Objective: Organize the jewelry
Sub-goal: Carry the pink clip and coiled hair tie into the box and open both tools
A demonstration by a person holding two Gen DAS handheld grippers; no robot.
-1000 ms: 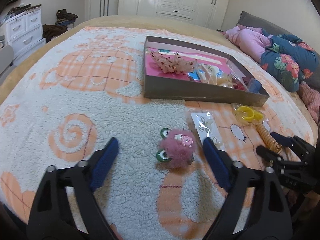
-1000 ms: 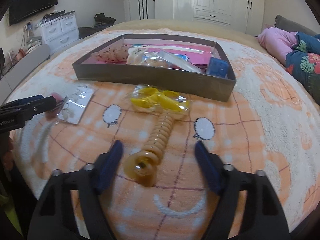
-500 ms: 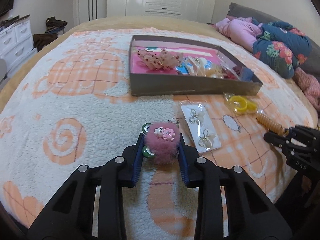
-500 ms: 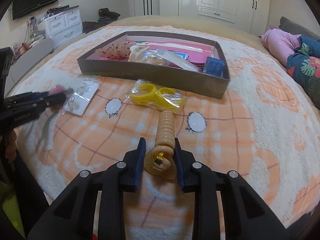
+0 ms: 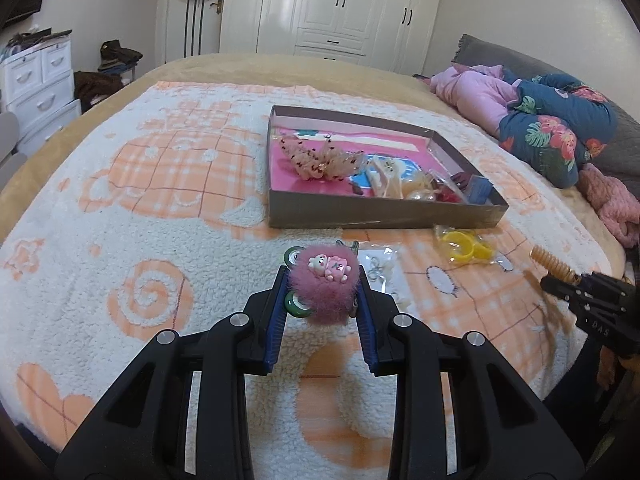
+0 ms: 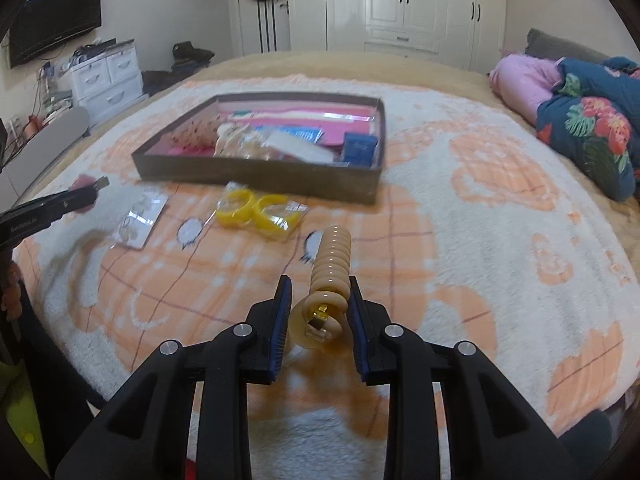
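My left gripper (image 5: 322, 280) is shut on a fluffy pink pompom hair clip (image 5: 323, 288) with a small bear charm and green beads, held just above the blanket. My right gripper (image 6: 319, 292) is shut on the near end of a tan ribbed spiral hair clip (image 6: 330, 270), lifted off the bed and pointing away. In the left wrist view the right gripper (image 5: 560, 282) and its spiral clip (image 5: 549, 262) show at the right edge. A shallow brown box (image 5: 380, 216) with a pink floor holds several hair pieces. A packet of yellow rings (image 6: 256, 214) and a clear earring card (image 6: 140, 220) lie before the box (image 6: 256, 172).
The bed carries a white and orange fleece blanket (image 5: 160, 240). Pink and floral bedding (image 5: 540, 128) is piled at the right. White drawers (image 6: 108, 76) stand beyond the bed's left side, wardrobes (image 5: 340, 8) behind. The left gripper (image 6: 60, 204) reaches in from the left in the right wrist view.
Both grippers closed from wide open onto their pieces: left on the pink pompom clip, right on the spiral clip. Both have since lifted them off the blanket, the right one also shifting sideways.
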